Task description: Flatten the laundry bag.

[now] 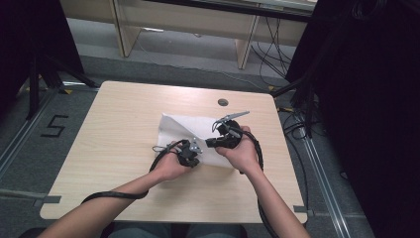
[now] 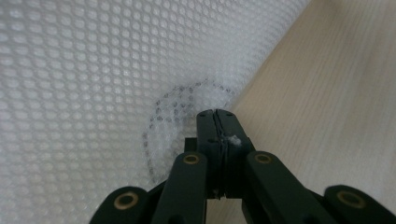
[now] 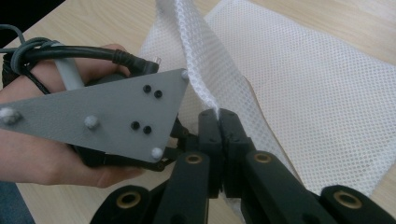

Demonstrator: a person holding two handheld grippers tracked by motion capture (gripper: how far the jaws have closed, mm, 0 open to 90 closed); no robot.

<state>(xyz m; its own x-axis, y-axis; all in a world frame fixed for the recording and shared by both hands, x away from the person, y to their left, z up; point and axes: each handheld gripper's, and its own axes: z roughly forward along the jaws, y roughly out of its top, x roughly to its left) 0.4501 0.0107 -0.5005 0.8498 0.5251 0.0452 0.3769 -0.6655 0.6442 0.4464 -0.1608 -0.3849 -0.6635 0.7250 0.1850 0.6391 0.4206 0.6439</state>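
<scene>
- High view: one white mesh cloth (image 1: 185, 130) lies right of centre on the wooden table (image 1: 109, 148), spread mostly flat, its near right part under the hands. The left gripper (image 1: 194, 148) and the right gripper (image 1: 212, 142) meet at the cloth's near edge, almost touching each other. I count one cloth, two grippers, two hands and one small dark disc (image 1: 223, 102) set in the tabletop beyond the cloth – well apart from the work.
- Left gripper view: the left gripper (image 2: 217, 115) has its jaws pressed together, with a wisp of white fibre caught at the seam. Its tips sit right at the mesh cloth (image 2: 93, 84), where the edge meets bare table (image 2: 327, 93); whether a layer of mesh is actually pinched between the tips I cannot tell. A faint dark ring shows through the weave just beside the tips.
- Right gripper view: the right gripper (image 3: 218, 113) is clamped on a fold of the mesh cloth (image 3: 303, 84), and a strip of it rises upright from the closed jaws while the rest lies flat on the table behind. The left hand (image 3: 46, 154) sits just beside, under its grey three-cornered plate (image 3: 102, 116).
- Progress, as I judge it: the work looks like folding or opening the cloth. One edge is gripped and lifted – that much is done; no finished fold is visible, so carrying the edge across and laying it down is left.
</scene>
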